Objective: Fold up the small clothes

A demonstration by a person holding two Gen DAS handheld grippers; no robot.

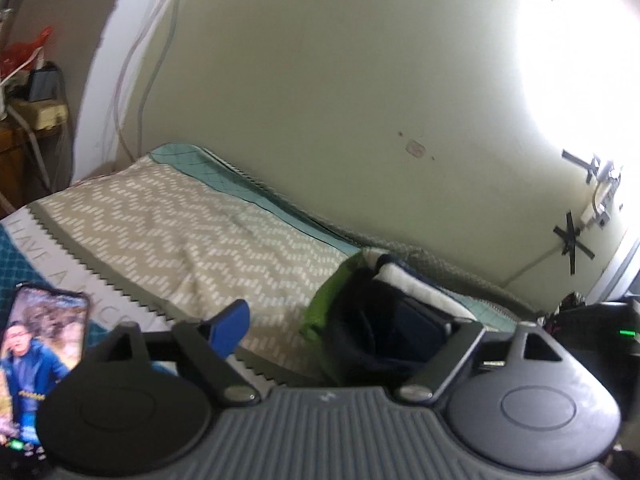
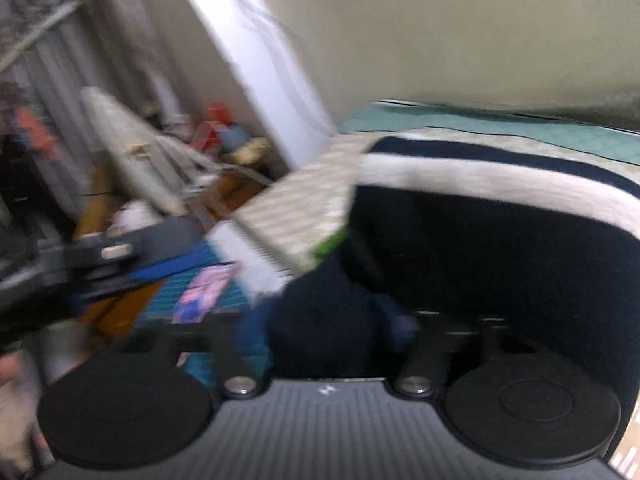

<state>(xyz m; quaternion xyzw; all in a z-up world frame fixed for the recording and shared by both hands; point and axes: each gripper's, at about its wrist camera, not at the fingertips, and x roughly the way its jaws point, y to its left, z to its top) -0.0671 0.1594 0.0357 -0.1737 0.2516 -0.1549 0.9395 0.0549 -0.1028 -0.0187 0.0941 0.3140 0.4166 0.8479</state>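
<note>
The left gripper is seen spread apart above the navy garment. Dark cloth lies between the right gripper fingers; a clamp cannot be told.

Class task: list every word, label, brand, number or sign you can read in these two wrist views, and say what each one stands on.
"HAVE A NICE": grey capitals on the pale border of the bed cover, left wrist view; whatever follows is hidden behind the left gripper.
Phone screen: a yellow caption band and icons, too blurred to read.
Small pale logo on each gripper body: too small to read.
Right wrist view: motion-blurred, nothing readable.
</note>
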